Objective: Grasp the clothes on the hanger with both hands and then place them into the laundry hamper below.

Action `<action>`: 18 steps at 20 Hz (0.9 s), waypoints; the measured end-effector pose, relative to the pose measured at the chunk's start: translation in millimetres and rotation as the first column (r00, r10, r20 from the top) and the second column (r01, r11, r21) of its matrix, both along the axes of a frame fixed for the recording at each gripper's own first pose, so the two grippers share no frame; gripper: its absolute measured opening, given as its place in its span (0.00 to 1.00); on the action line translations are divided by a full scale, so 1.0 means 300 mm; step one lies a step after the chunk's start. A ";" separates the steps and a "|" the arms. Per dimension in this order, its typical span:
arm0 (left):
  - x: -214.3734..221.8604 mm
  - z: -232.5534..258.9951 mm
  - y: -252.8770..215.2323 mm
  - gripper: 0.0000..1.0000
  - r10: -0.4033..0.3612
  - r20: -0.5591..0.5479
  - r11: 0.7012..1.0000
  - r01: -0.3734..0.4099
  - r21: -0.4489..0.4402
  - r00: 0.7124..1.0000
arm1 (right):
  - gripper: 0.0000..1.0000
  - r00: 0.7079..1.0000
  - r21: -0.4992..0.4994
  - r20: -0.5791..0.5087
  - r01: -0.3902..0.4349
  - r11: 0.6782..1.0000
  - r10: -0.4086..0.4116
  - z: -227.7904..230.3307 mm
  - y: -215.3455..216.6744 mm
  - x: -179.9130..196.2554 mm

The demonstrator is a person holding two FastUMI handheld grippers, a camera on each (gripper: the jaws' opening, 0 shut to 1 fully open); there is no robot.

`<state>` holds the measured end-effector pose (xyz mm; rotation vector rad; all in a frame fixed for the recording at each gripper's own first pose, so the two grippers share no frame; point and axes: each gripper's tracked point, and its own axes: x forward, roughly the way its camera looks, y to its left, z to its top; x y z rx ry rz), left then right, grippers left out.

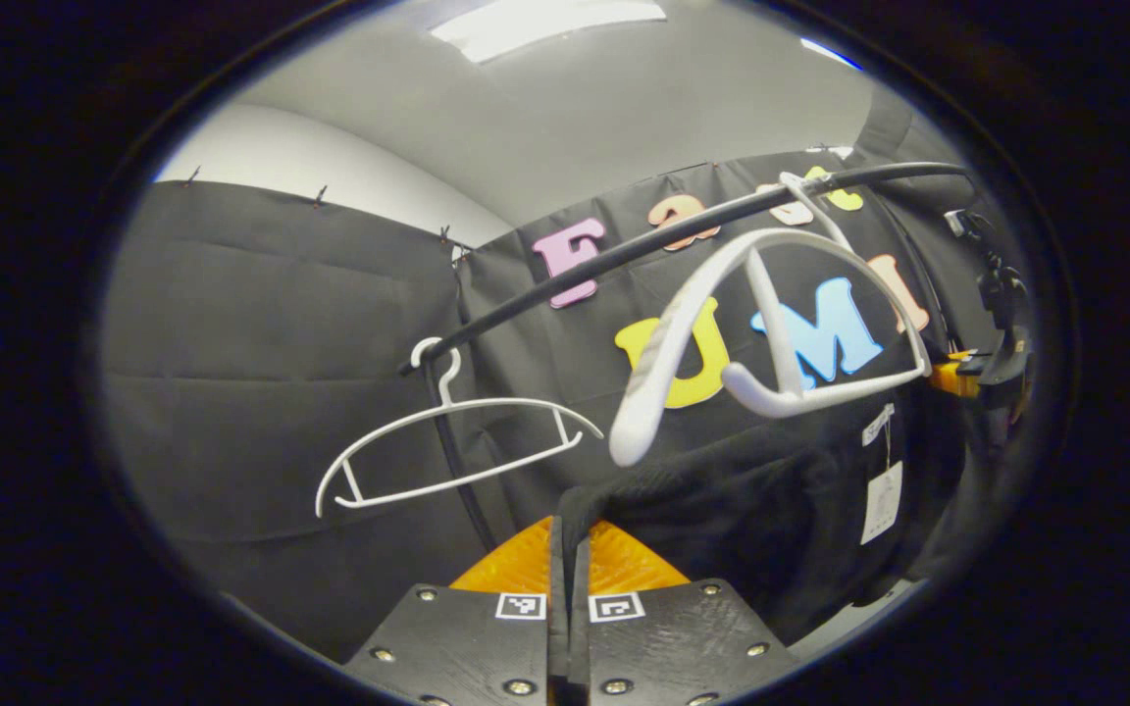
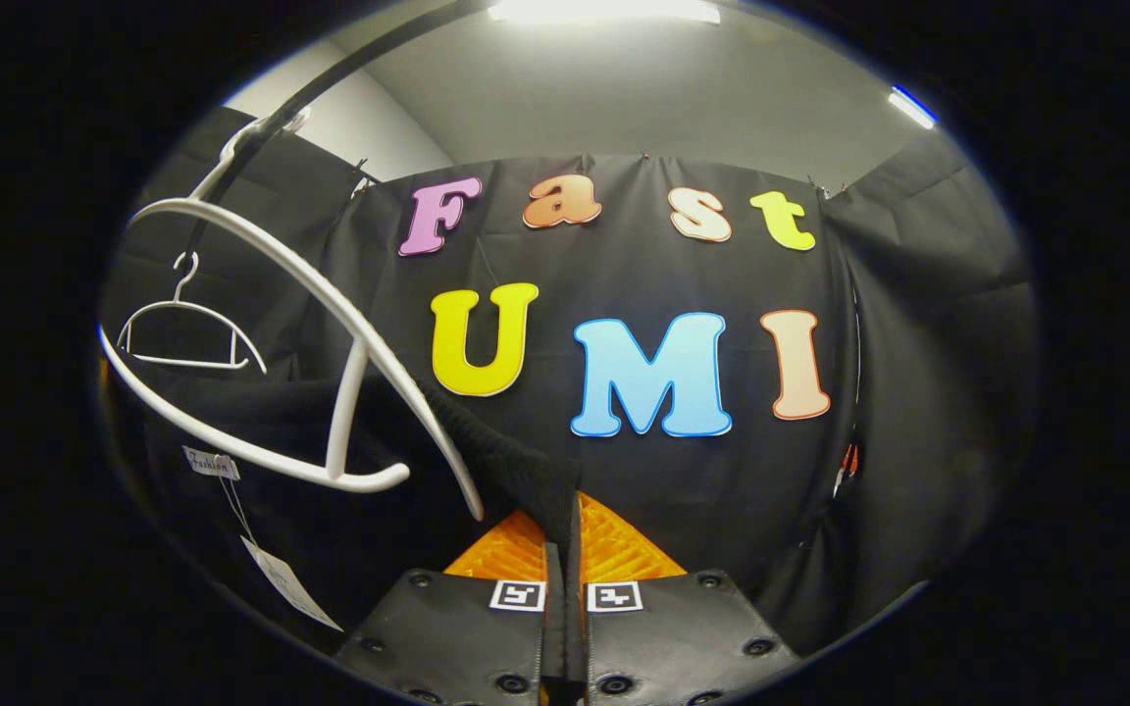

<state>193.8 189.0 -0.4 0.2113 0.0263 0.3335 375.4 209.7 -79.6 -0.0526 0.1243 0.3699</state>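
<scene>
— Black knit cloth sat pinched between the left gripper (image 1: 570, 564) fingers, which were pressed together on a corner of the garment (image 1: 771, 510); was the other side the same?

— Yes; the right gripper (image 2: 565, 549) had its fingers clamped on the opposite corner, the fabric rising to a point just above them.

— And the garment itself?

— It hung stretched between both grippers, below the near white hanger (image 1: 771, 324) (tilted on the dark rail (image 1: 683, 230)); paper tags (image 1: 881, 500) dangled from it; a second hanger (image 1: 447, 451) hung bare farther along the rail.
</scene>
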 end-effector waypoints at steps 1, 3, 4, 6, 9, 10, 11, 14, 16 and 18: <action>0.006 -0.017 -0.005 0.02 -0.006 -0.005 1.000 0.006 -0.007 1.000 | 0.01 1.000 0.000 -0.020 0.007 1.000 -0.007 -0.026 -0.011 -0.011; 0.028 -0.044 -0.021 0.01 -0.019 -0.015 1.000 0.019 -0.017 1.000 | 0.01 0.998 -0.006 -0.058 0.027 1.000 -0.028 -0.077 -0.042 -0.036; 0.028 -0.058 -0.023 0.02 -0.028 -0.022 0.999 0.027 -0.021 0.999 | 0.01 0.997 -0.011 -0.076 0.029 1.000 -0.030 -0.100 -0.051 -0.060; 0.012 -0.091 -0.034 0.01 -0.051 -0.035 0.998 0.050 -0.031 0.998 | 0.02 0.995 -0.029 -0.096 0.024 0.999 -0.027 -0.133 -0.060 -0.108; -0.045 -0.122 -0.057 0.02 -0.075 -0.045 0.997 0.073 -0.026 0.996 | 0.01 0.995 -0.063 -0.092 0.027 0.998 -0.033 -0.151 -0.086 -0.182; -0.057 -0.131 -0.067 0.01 -0.088 -0.050 0.996 0.086 -0.031 0.995 | 0.01 0.995 -0.068 -0.096 0.027 0.997 -0.033 -0.157 -0.093 -0.214; -0.066 -0.140 -0.081 0.01 -0.102 -0.055 0.994 0.100 -0.040 0.993 | 0.01 0.994 -0.072 -0.100 0.027 0.997 -0.034 -0.164 -0.100 -0.241; -0.094 -0.177 -0.137 0.03 -0.143 -0.069 0.988 0.139 -0.066 0.987 | 0.01 0.992 -0.072 -0.118 0.024 0.997 -0.033 -0.171 -0.109 -0.341; -0.098 -0.202 -0.180 0.02 -0.177 -0.076 0.982 0.170 -0.084 0.981 | 0.01 0.992 -0.078 -0.127 0.013 0.997 -0.023 -0.178 -0.102 -0.406; -0.099 -0.234 -0.210 0.03 -0.212 -0.082 0.974 0.203 -0.099 0.974 | 0.01 0.991 -0.089 -0.134 -0.004 0.996 -0.008 -0.186 -0.083 -0.477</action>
